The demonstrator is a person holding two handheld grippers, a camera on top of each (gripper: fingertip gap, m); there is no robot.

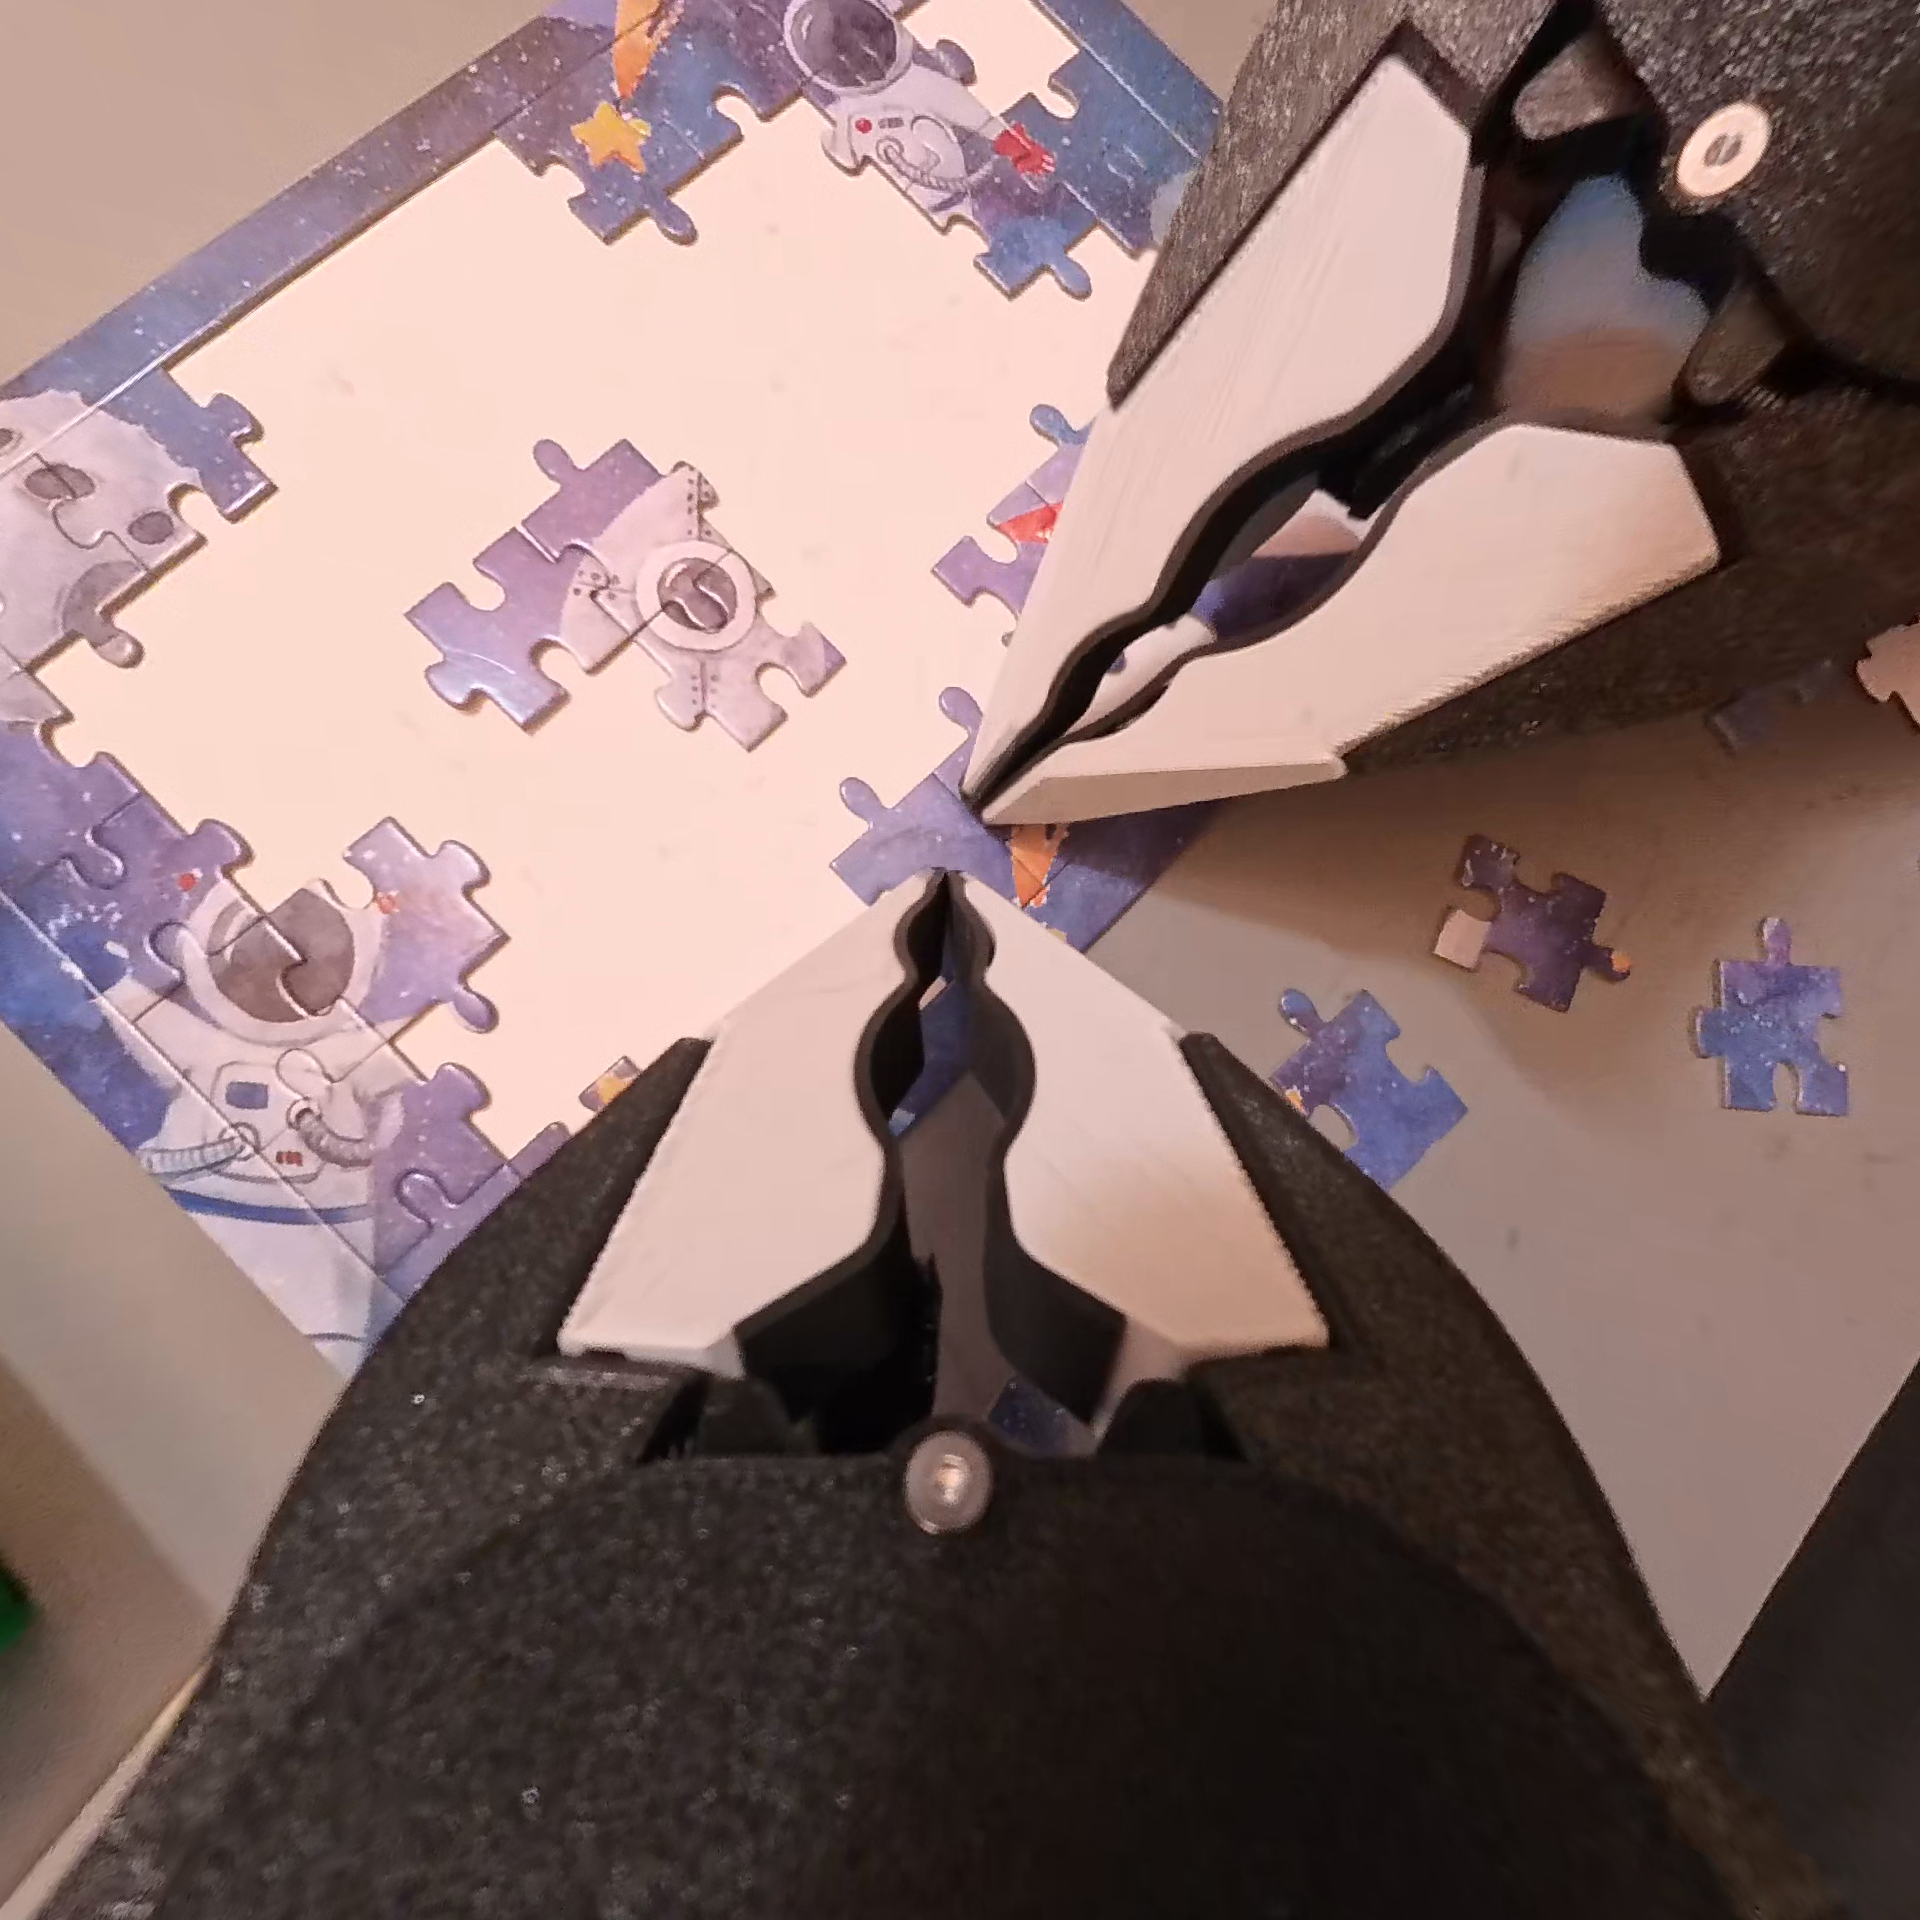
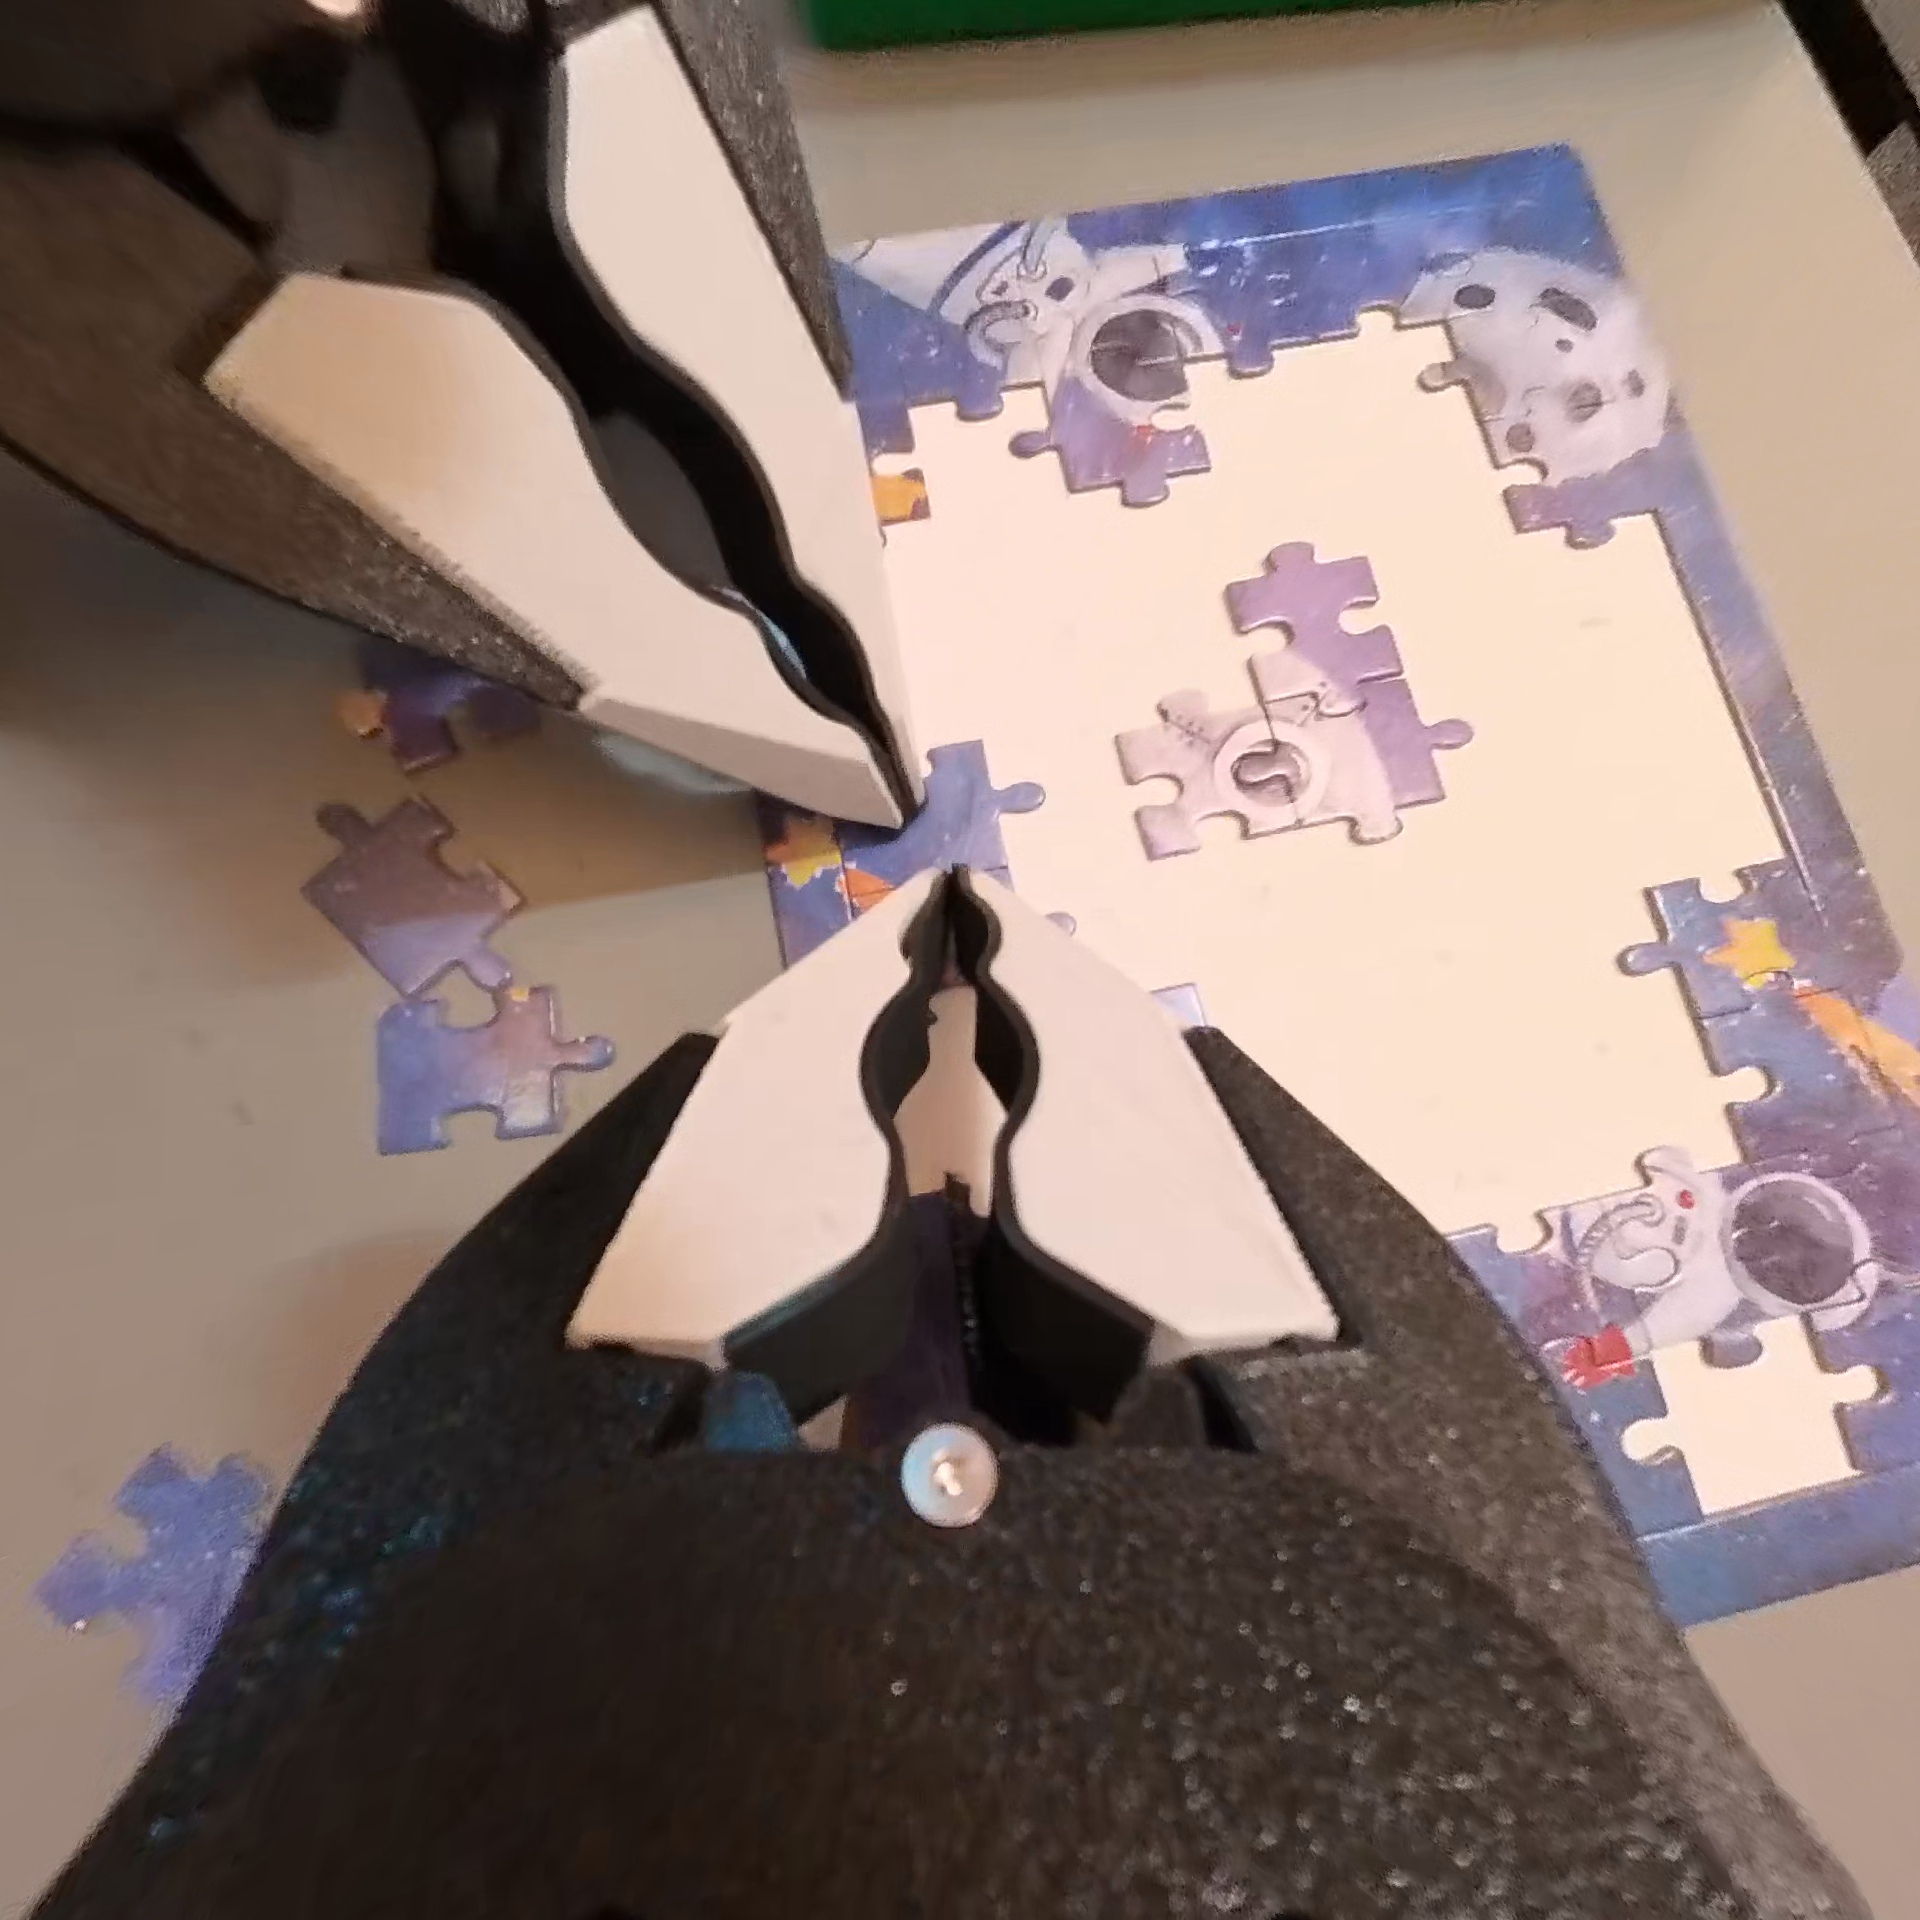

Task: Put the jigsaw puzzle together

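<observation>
Left claw and right claw were both clenched, tips pressing one blue cardboard jigsaw piece. It sat at the blue-bordered puzzle tray's edge.

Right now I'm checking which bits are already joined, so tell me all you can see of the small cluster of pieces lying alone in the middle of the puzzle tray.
The loose cluster looks like about three flat cardboard pieces interlocked, printed in lilac and grey with a riveted metal shape and a round porthole. It lies flat, face up, on the cream floor of the puzzle tray, apart from the assembled border pieces on every side. Neither the left gripper nor the right gripper touches it; both sets of jaws are shut at a blue edge piece nearby.
</observation>
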